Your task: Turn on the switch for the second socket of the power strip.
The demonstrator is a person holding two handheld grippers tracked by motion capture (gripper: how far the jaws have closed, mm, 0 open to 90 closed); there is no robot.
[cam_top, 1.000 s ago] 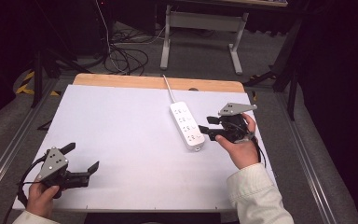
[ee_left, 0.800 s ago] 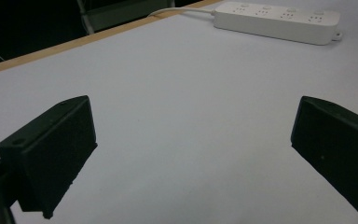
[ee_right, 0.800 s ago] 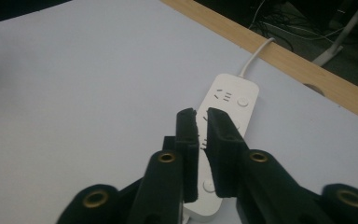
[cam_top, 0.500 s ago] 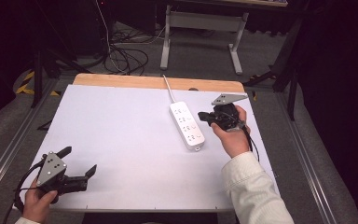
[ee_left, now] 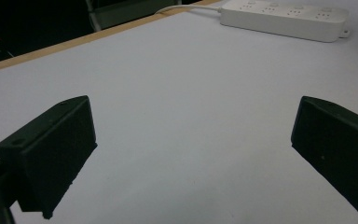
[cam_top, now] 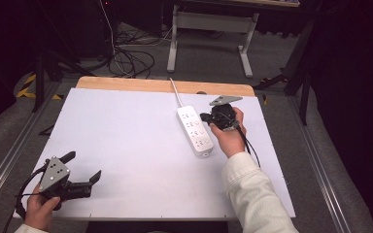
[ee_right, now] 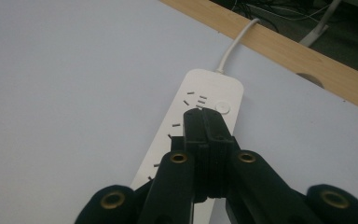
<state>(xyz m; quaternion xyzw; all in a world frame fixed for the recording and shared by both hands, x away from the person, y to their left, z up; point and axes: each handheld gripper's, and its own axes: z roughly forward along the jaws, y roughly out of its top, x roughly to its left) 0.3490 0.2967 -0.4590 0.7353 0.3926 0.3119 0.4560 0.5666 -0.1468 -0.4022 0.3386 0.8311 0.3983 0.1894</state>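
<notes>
Hovering over power strip [cam_top: 194, 130], right gripper [cam_top: 205, 117] clenched empty; left gripper [cam_top: 84, 168] released, low above table [cam_top: 126, 145]

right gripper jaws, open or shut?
Shut. The right gripper shows both black jaws pressed together, empty, tips over the power strip.

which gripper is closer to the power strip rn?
Right. The right gripper, jaws shut, sits at the power strip's far end; the left gripper, jaws open, is at the table's near left corner.

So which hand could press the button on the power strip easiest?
The right. Its shut tongs hover right beside the power strip's round button, while the left tongs sit open, far away.
</notes>
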